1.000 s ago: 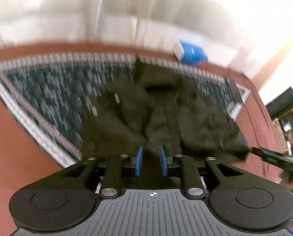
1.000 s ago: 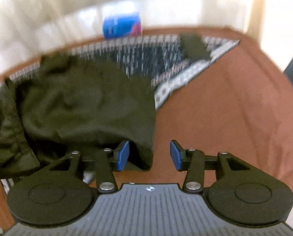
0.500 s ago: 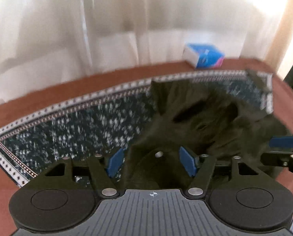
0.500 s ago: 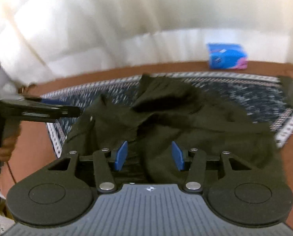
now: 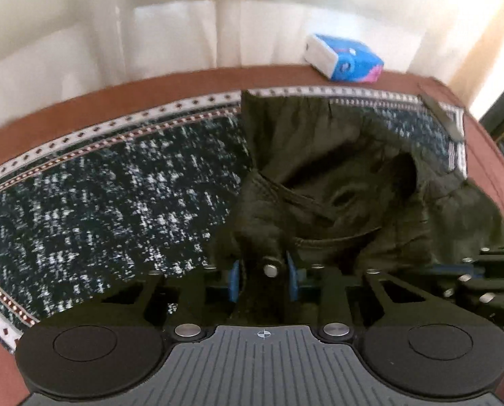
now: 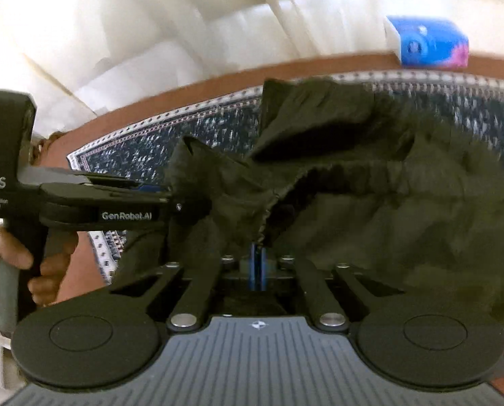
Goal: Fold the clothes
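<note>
A dark olive garment (image 5: 336, 182) with a snap-button waistband lies crumpled on a patterned cloth (image 5: 99, 209). My left gripper (image 5: 263, 274) is shut on the waistband near the snap button. My right gripper (image 6: 258, 264) is shut on the gathered waistband edge of the same garment (image 6: 370, 203). The left gripper (image 6: 174, 199) also shows in the right wrist view, to the left, clamped on the garment's other corner. The right gripper's fingers (image 5: 481, 267) show at the right edge of the left wrist view.
A blue and white tissue pack (image 5: 344, 58) sits at the table's far edge, seen too in the right wrist view (image 6: 427, 42). A flat dark object (image 5: 441, 115) lies on the cloth's far right corner. White curtains hang behind the brown table (image 5: 150, 94).
Both grippers were open over the garment half a second ago and have closed on its waistband. The waistband is now pulled up between them.
</note>
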`<state>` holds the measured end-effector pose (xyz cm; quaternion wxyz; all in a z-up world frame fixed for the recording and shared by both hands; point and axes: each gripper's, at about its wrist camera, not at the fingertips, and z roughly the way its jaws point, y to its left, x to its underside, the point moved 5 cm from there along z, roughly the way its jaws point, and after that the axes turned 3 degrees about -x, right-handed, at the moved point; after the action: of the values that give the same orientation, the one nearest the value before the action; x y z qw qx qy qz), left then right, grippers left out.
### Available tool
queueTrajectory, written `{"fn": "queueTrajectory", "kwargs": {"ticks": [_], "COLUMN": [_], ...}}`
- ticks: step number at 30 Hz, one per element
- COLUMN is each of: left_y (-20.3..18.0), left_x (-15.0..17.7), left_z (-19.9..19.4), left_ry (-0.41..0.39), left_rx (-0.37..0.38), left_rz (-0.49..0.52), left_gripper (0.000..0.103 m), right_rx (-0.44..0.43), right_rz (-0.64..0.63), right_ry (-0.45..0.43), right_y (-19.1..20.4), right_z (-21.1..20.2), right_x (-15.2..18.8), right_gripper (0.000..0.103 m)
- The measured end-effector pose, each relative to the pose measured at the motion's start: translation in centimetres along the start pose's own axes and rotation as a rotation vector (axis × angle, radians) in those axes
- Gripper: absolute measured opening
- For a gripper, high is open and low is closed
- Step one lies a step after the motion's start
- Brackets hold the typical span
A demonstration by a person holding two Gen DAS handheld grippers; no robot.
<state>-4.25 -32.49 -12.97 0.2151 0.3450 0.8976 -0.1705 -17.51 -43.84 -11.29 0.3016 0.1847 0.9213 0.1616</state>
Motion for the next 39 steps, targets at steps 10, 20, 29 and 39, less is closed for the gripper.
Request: {"fn": "queueTrajectory", "kwargs": {"ticks": [10,20,29,39], "left_y": [1.4,-4.0,-4.4,-8.2], "left_x": [1.6,13.4,18.2,10.5], "left_z": [-11.6,-8.7,-10.3,-15.4], "left_ry": [-0.217,0.034,0.072,-0.126], "left_rx": [0.041,-0.113,-0.239,-0.185], "left_rz": [-0.237,-0.239,-0.294,-0.244], "left_gripper": [0.009,0.009,0.071,0.078], "right_rx": [0.045,-0.020,-0.033,0.045], "right_rz": [0.013,0.248,0.234,0.083], "right_ry": [-0.242,0.058,0.266,-0.056], "right_y": [-1.8,-8.3,-11.6,-14.9], "right_z": [-18.6,-17.2,-13.1,-17.3], "right_x": [2.5,16.9,21.7,11.8], "right_gripper": [0.004,0.004,0.025,0.045]}}
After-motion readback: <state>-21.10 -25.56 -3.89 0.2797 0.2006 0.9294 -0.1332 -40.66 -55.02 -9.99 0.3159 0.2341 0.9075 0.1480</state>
